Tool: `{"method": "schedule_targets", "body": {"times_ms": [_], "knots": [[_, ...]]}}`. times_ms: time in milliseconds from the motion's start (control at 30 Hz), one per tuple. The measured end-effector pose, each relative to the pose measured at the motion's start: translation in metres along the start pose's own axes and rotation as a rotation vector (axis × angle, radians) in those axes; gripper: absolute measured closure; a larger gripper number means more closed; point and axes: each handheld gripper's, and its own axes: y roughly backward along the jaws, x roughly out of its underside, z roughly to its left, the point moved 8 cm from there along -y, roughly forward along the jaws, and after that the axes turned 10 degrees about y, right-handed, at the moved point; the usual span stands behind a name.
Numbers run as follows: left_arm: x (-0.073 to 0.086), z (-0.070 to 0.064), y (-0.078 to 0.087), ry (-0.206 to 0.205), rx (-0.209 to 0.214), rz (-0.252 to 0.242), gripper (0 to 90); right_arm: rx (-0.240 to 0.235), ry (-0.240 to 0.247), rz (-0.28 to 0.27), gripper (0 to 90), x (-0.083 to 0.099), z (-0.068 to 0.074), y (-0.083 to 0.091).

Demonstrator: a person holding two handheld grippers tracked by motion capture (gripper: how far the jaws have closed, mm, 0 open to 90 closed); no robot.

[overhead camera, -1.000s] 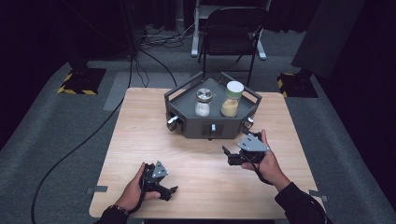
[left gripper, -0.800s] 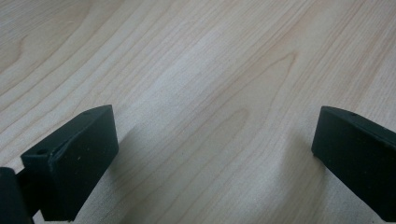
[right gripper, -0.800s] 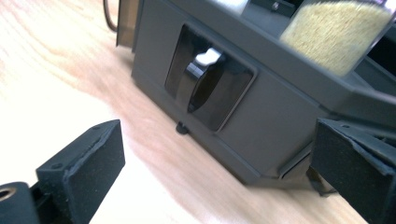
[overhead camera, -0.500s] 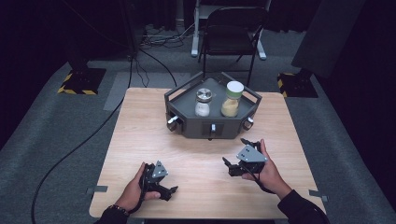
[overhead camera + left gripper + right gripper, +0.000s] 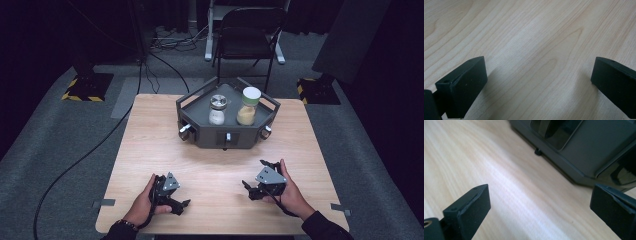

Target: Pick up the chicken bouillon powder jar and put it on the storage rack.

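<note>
resting low on the near part of the wooden table [image 5: 150, 130], both grippers are empty, so the work looks barely begun. the left gripper [image 5: 176, 205] sits near the front edge with its jaws spread wide, nothing but bare wood grain between them in the left gripper view. the right gripper [image 5: 252, 189] is likewise released, jaws well apart, and its own view looks along the table toward the dark tray [image 5: 200, 135] near it. that tray stands at the far middle of the table, and in it two jars stand upright side by side: a clear jar with a metal lid [image 5: 217, 110] and a taller jar with a white lid [image 5: 248, 106]. judging from this, neither jar is yet lifted or touched; reaching, gripping and moving them all remain.
</note>
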Motion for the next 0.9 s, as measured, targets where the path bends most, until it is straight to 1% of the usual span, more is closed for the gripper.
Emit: {"method": "schedule_targets", "body": {"times_ms": [167,433,600,733,800,900], "knots": [[0.000,0.000,0.000,0.000,0.000,0.000,0.0,-0.012,0.022,0.028,2.7,0.011,0.000,0.004],[0.000,0.000,0.000,0.000,0.000,0.000,0.0,-0.065,0.026,0.057,2.7,0.028,-0.002,0.013],[0.000,0.000,0.000,0.000,0.000,0.000,0.0,-0.086,-0.001,0.071,2.7,0.038,-0.005,0.018],[0.000,0.000,0.000,0.000,0.000,0.000,0.0,-0.111,-0.026,0.094,2.7,0.047,-0.009,0.020],[0.000,0.000,0.000,0.000,0.000,0.000,0.0,-0.120,-0.050,0.092,2.6,0.050,-0.012,0.022],[0.000,0.000,0.000,0.000,0.000,0.000,0.0,-0.127,-0.069,0.091,2.6,0.055,-0.016,0.024]]}}
